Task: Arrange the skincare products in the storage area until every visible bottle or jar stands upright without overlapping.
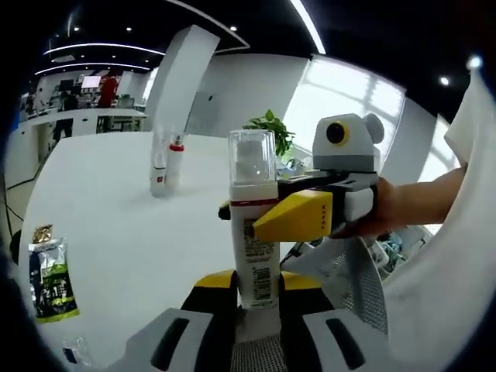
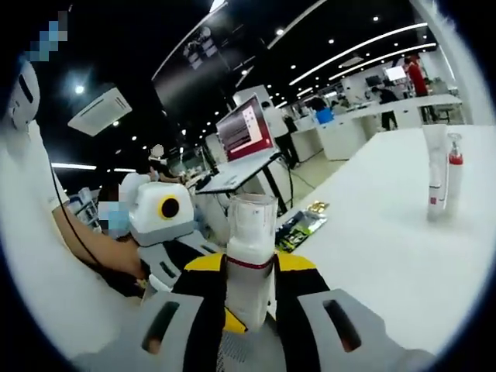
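Observation:
A tall white bottle (image 1: 254,240) with a clear cap and a red band is held upright above the white table (image 1: 116,232). My left gripper (image 1: 256,298) is shut on its base. My right gripper (image 1: 246,217) reaches in from the right and is shut across the bottle just under the red band. In the right gripper view the same bottle (image 2: 249,248) rises between my right gripper's (image 2: 249,291) yellow-black jaws, with my left gripper (image 2: 182,252) at the left. Two slim bottles (image 1: 166,163) stand upright side by side farther along the table (image 2: 403,256), seen too as bottles (image 2: 442,174).
A green sachet (image 1: 50,279) lies near the table's edge, also seen as a sachet (image 2: 298,223), with a small clear packet (image 1: 77,353) close by. A potted plant (image 1: 271,128) stands beyond the table. A laptop (image 2: 244,132) on a stand and office desks lie behind.

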Demonstrator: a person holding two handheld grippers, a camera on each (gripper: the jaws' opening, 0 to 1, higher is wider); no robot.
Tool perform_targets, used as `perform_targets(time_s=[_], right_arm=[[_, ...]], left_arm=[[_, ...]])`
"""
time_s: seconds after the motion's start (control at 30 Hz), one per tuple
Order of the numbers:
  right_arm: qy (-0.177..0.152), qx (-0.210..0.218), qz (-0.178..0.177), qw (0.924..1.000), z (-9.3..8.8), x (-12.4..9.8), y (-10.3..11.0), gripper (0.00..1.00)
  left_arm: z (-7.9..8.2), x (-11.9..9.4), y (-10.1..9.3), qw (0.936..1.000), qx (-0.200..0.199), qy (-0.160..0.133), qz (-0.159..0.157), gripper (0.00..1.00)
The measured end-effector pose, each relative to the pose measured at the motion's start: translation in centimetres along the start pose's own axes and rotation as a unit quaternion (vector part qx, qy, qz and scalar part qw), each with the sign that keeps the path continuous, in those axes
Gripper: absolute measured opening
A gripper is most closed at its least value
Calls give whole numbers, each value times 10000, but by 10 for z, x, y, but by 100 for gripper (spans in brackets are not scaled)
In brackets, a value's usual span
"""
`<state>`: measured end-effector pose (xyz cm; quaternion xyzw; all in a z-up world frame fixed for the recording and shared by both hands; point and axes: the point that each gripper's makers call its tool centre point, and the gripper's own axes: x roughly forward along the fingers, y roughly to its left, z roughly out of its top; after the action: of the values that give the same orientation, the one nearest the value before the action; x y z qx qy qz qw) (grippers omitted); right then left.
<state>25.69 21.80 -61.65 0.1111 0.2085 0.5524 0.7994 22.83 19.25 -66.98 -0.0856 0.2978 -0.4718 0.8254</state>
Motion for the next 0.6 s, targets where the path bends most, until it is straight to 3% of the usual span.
perform_targets(time_s=[0.6], right_arm=[[457,-112,614,9970,-2,-11,27,24]], left_arm=[[0,-8,-34,9948,-127,35,-1006,19]])
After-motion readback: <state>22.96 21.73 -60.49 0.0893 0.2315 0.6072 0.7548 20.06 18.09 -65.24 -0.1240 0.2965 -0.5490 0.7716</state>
